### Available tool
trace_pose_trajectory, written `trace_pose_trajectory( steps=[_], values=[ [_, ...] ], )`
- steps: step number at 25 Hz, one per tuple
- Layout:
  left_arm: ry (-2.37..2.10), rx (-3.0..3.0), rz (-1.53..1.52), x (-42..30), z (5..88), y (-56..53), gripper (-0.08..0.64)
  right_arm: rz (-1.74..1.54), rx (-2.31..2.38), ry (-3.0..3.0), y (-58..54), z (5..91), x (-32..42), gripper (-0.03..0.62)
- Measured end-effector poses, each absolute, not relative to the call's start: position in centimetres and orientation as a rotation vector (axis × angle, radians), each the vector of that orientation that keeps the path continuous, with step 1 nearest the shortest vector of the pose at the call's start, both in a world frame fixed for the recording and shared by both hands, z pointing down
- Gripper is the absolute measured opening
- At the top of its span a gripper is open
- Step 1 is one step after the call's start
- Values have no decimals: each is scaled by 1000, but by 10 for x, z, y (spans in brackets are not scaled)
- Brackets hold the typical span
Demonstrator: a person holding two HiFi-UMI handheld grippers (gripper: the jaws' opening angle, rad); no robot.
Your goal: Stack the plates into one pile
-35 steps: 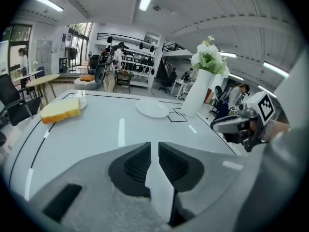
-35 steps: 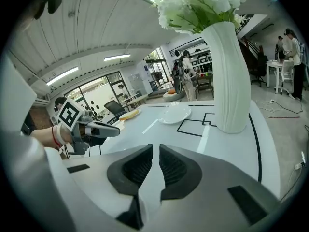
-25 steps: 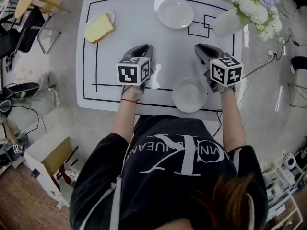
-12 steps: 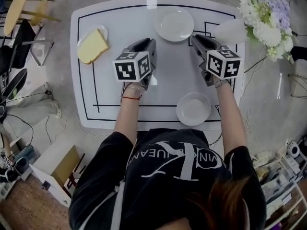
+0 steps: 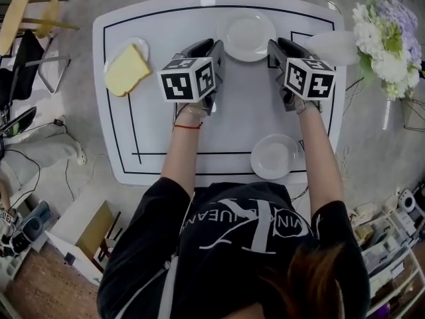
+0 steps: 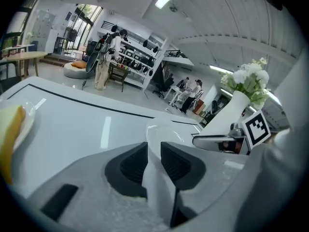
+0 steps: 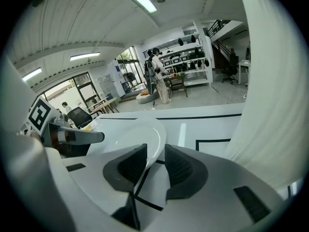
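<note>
An empty white plate [image 5: 246, 35] lies at the far middle of the white table [image 5: 166, 131]. A second empty plate [image 5: 275, 156] sits near the front edge, right of centre. My left gripper [image 5: 214, 45] is at the far plate's left rim and my right gripper [image 5: 273, 45] at its right rim. In the left gripper view the jaws [image 6: 154, 151] stand a narrow gap apart, with the plate's rim [image 6: 161, 134] at their tips. In the right gripper view the rim [image 7: 152, 144] runs between the jaws [image 7: 155, 153] without being pinched. Both pairs of jaws have just been opening.
A third plate [image 5: 136, 45] at the far left carries a slice of yellow bread [image 5: 126, 68]. A white vase [image 5: 329, 45] of flowers [image 5: 388, 42] stands at the table's far right corner, close beside my right gripper. Chairs, boxes and cables surround the table.
Both grippers have moved away from the person, from mid-table up to the far plate, one on each side of it.
</note>
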State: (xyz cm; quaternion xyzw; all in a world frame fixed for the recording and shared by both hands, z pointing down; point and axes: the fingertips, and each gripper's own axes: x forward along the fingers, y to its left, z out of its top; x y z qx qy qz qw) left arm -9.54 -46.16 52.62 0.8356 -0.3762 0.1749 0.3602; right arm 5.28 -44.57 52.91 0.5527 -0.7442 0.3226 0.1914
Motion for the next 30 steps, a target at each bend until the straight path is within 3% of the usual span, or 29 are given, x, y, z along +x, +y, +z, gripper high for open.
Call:
trace_pose_trajectory(
  steps=[6, 10, 13, 18, 30],
  values=[
    [-896, 2150, 641, -81, 539, -468, 172, 910, 1554, -2020, -452, 538, 56, 127],
    [-890, 2137, 662, -76, 541, -470, 170, 944, 1554, -2007, -454, 540, 57, 133],
    [-899, 2136, 675, -75, 541, -470, 137, 1009, 1545, -2002, -454, 541, 54, 89],
    [-932, 2099, 667, -80, 543, -465, 109, 1073, 1540, -2003, -447, 542, 53, 81],
    [-1006, 2093, 593, -86, 521, -429, 92, 1135, 1519, -2145, -401, 518, 50, 63]
  ],
)
